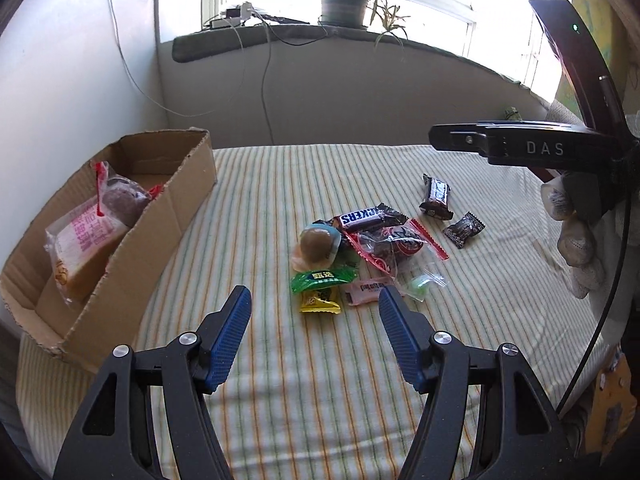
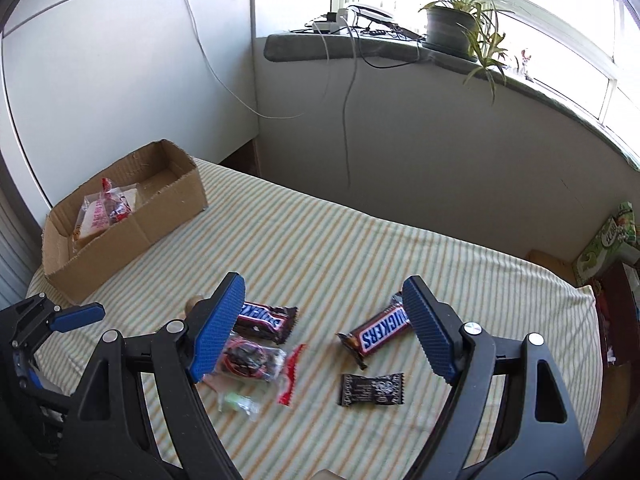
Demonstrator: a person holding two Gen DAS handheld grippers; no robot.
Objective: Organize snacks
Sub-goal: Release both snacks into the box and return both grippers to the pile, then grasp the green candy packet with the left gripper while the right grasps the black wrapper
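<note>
The loose snacks lie in a heap on the striped cloth of the worktop [image 1: 280,208]: a Snickers bar [image 1: 362,216] on top, a clear packet with red ends [image 1: 394,246] just beside it, a round brown sweet [image 1: 316,242], and green [image 1: 322,278] and yellow [image 1: 320,302] wrappers at the near edge. A second Snickers bar [image 2: 380,332] and a small black wrapper [image 2: 372,389] lie apart from the heap, on its right. The cardboard box [image 1: 132,240], at the left of the cloth, already holds a wrapped cake and a dark bun.

The left gripper [image 1: 314,308] hovers over the near edge of the heap, jaws wide and empty. The right gripper [image 2: 324,316] hangs above the separate bar, also spread wide with nothing between its pads.

The step in hand looks like a pick of one snack for the box. It should go best on the isolated pieces first: bracket the lone bar across its short side, so the pads meet flat wrapper and not the crimped ends. In the heap, the overlapping packets could drag one another.

The right gripper's left finger [image 2: 218,328] hides part of the heap, and a pale pink wrapper [image 1: 362,292] sits partly behind the left gripper's right finger. The print on the small wrappers cannot be read. The box's near corner is cut off.
</note>
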